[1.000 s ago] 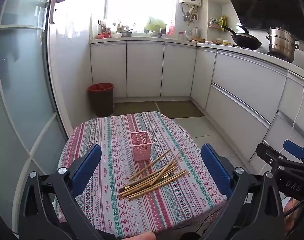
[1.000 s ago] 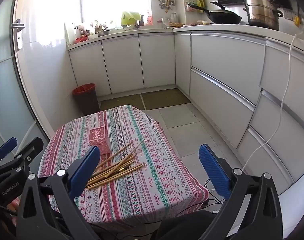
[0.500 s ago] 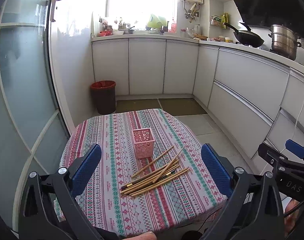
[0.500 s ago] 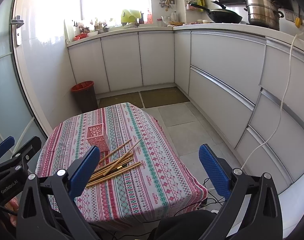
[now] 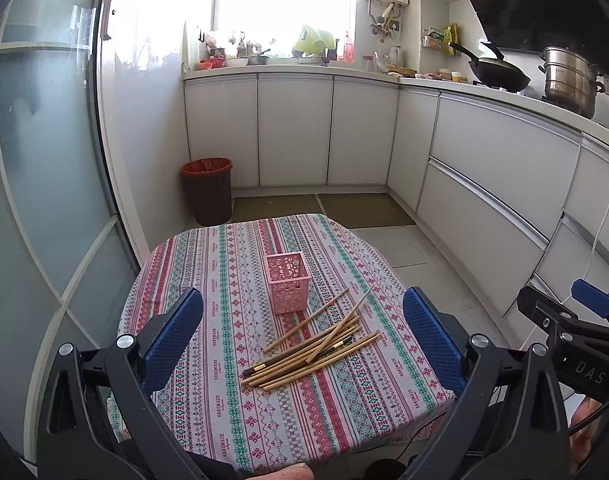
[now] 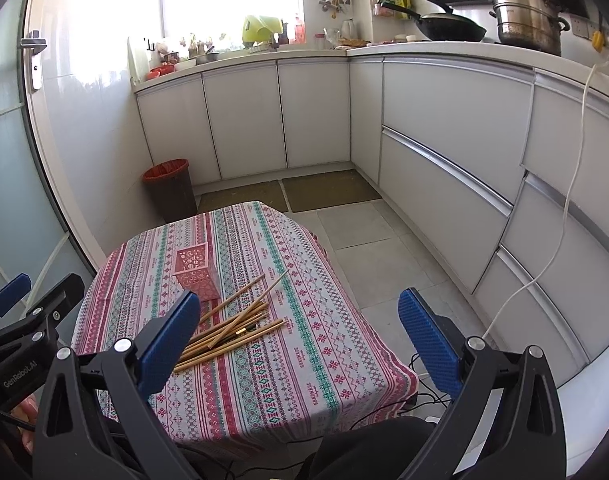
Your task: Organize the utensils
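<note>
Chopsticks (image 5: 314, 346): loose pile ahead of spread, released fingers (image 5: 172, 332), beside pink holder (image 5: 287, 282), contents unclear; layout unchanged since earlier.

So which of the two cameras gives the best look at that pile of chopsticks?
The left wrist view: the chopsticks lie unobstructed, mid-frame, between the open left tool. In the right wrist view, a blue pad of the open right tool covers one end of the pile.

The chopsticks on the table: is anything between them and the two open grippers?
Nothing visible. The chopsticks lie loose on the tablecloth, beside the pink holder; the left gripper and right gripper are open above.
</note>
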### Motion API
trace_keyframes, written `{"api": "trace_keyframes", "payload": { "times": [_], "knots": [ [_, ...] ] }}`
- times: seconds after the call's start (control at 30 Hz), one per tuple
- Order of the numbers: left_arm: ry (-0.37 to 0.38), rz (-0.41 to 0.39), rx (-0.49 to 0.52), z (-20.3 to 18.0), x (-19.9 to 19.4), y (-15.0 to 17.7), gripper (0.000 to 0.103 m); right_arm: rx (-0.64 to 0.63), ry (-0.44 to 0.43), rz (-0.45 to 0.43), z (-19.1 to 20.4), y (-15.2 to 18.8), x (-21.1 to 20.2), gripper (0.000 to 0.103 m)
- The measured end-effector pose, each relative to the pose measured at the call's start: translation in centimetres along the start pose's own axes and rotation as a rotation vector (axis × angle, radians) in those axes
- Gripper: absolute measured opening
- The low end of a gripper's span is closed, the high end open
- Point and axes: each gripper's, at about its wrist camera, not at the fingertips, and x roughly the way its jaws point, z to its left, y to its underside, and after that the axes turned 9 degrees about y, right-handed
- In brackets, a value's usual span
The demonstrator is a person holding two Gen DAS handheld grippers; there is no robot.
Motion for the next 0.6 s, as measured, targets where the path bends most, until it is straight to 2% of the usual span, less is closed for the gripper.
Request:
{"api": "trace_keyframes", "payload": {
  "times": [0.6],
  "knots": [
    [0.0, 0.003, -0.001, -0.31, 0.19, 0.22, 0.096, 0.006, -0.009, 0.007, 0.03, 0.1, 0.24, 0.096]
  ]
}}
